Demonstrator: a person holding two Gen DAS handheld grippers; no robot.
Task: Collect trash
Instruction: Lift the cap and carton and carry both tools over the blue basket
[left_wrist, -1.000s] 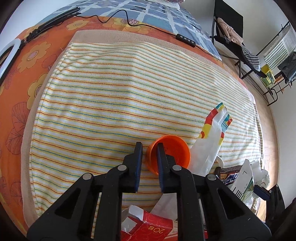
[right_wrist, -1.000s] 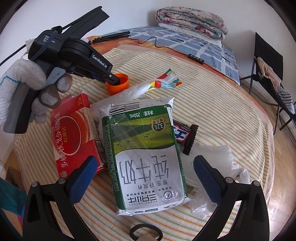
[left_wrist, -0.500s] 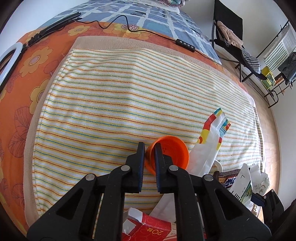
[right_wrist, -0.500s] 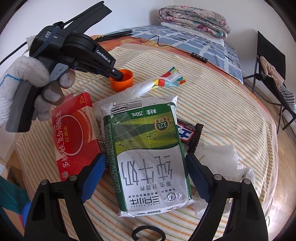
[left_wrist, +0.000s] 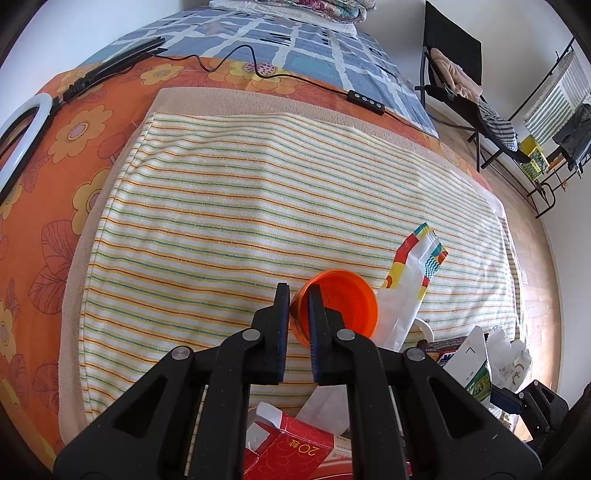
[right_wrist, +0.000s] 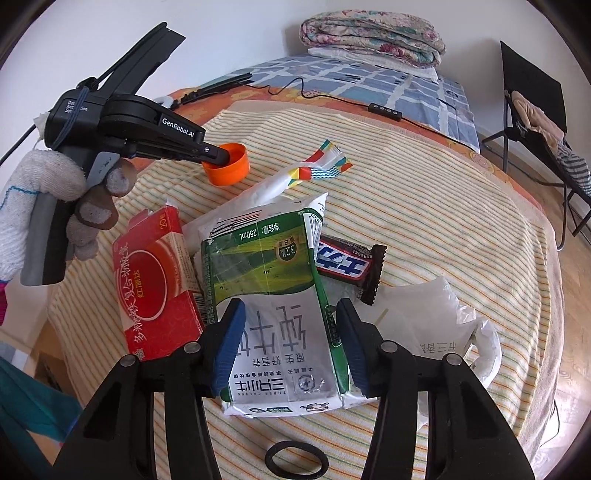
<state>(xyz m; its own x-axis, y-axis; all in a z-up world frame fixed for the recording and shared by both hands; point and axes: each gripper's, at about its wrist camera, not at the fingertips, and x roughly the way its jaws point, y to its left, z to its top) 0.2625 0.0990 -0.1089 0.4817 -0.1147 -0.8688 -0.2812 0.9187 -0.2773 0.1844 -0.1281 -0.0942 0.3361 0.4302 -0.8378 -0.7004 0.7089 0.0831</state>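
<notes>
An orange plastic cap (left_wrist: 340, 302) lies on the striped towel (left_wrist: 229, 221), and my left gripper (left_wrist: 295, 291) is shut on its near rim. The right wrist view shows the same grip on the orange cap (right_wrist: 231, 168), with a gloved hand (right_wrist: 48, 184) holding the left gripper (right_wrist: 218, 157). My right gripper (right_wrist: 290, 308) straddles a flattened green and white milk carton (right_wrist: 266, 266). Its jaws are closing and the blue pads (right_wrist: 229, 332) touch both long edges. A red box (right_wrist: 155, 280) lies left of the carton.
A chocolate bar wrapper (right_wrist: 347, 262) and a crumpled white bag (right_wrist: 436, 317) lie right of the carton. A white bag with a coloured end (right_wrist: 295, 177) lies behind it. A black ring (right_wrist: 295, 459) sits near the towel's front edge. A cable with a controller (left_wrist: 365, 99) crosses the bed.
My right gripper's jaws have closed from wide apart onto the sides of the milk carton. The left gripper has tightened on the cap's rim and tipped the cap up a little.
</notes>
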